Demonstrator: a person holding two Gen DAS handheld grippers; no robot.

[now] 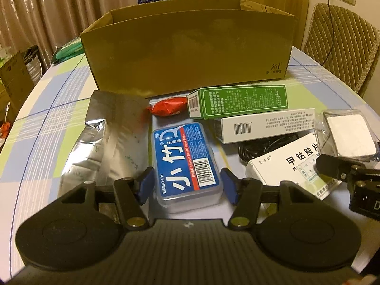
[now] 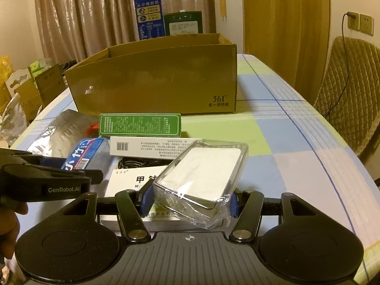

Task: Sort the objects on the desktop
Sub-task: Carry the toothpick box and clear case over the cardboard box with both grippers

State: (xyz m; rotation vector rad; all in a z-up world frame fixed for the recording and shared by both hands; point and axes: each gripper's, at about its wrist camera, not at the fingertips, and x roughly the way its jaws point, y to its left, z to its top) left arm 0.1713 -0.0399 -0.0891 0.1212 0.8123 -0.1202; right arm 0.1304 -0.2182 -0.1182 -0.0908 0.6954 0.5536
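A blue dental floss box [image 1: 187, 159] lies flat on the checked tablecloth [image 1: 59, 123]. My left gripper [image 1: 187, 185] has a blue pad against each long side of it. From the right wrist view the same floss box [image 2: 83, 154] shows between the left gripper's fingers [image 2: 54, 175]. My right gripper [image 2: 190, 201] is shut on a clear plastic case [image 2: 201, 173] with a white insert, held tilted above a white medicine box [image 2: 133, 180]. That clear case [image 1: 346, 133] also shows at the right edge of the left wrist view. An open cardboard box [image 1: 190, 47] stands behind the items.
Around the floss box lie a silver foil bag [image 1: 111, 137], a red wrapped sweet [image 1: 168, 105], a green carton [image 1: 239, 101], a white barcoded carton [image 1: 266, 124] and a black cable [image 1: 261, 147]. A padded chair [image 2: 349, 95] stands on the right. A hand [image 2: 7, 225] shows at the left.
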